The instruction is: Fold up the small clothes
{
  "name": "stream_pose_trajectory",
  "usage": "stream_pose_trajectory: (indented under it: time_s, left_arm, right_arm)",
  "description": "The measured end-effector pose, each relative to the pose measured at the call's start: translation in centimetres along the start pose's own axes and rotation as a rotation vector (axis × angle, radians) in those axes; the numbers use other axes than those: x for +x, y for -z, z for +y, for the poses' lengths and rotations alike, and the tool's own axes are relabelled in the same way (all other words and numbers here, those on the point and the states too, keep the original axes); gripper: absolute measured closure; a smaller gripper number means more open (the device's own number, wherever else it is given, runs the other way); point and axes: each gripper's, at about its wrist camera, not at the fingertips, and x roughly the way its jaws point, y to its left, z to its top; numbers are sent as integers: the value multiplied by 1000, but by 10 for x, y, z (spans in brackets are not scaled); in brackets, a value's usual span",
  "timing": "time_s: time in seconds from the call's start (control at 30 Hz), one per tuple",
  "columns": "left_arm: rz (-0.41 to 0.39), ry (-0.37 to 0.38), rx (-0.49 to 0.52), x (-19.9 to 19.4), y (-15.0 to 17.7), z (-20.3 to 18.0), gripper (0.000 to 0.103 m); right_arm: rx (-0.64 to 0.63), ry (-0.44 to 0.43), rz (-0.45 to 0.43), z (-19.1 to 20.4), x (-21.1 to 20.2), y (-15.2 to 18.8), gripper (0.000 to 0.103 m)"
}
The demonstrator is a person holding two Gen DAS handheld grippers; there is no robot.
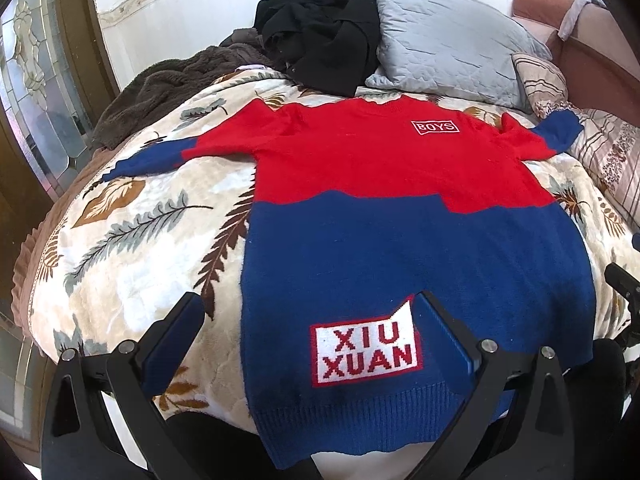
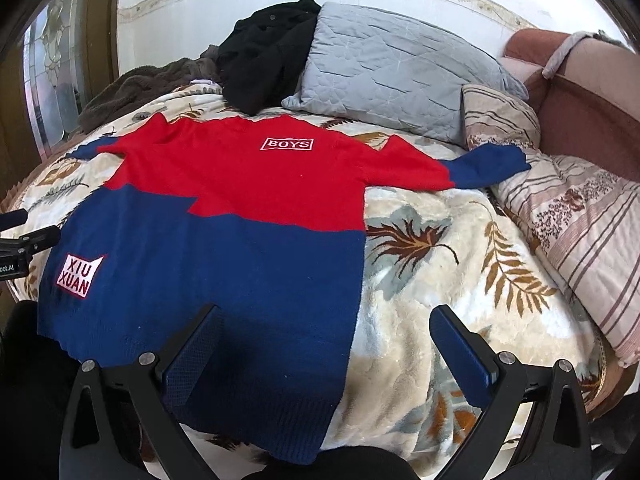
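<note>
One red-and-blue sweater [image 1: 400, 216] is lying flat across the middle of the bed [image 1: 132, 248], carrying two white text patches. Two pillows are sitting at the bed's far edge: one grey pillow [image 1: 448, 36] and one striped pillow [image 1: 540, 80]. One black garment [image 1: 320, 28] and one brown fleece blanket [image 1: 160, 88] are bunching toward the far left corner

Leaf-print bed [image 1: 132, 216]; flat sweater [image 1: 400, 216], black garment [image 1: 320, 28], 2 pillows [image 1: 444, 36], brown blanket [image 1: 168, 84]

Pillows [image 2: 392, 76], black clothes [image 2: 264, 56] behind sweater [image 2: 224, 232]
</note>
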Motion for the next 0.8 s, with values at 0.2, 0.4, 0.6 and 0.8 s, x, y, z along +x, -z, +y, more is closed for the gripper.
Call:
stream_pose_trajectory:
  time_s: [0.2, 0.4, 0.6, 0.8]
  left_arm:
    - [3, -10, 21, -1, -1, -2, 0]
    - [-2, -4, 10, -5, -3, 0, 0]
    - [-1, -4, 9, -6, -4, 1, 0]
    - [3, 3, 9, -5, -4, 1, 0]
  right_arm:
    - [30, 1, 4, -8, 0, 1, 0]
    - [41, 4, 10, -11, -1, 2, 0]
    - [49, -2, 9, -11, -1, 1, 0]
    - [54, -15, 6, -13, -1, 0, 1]
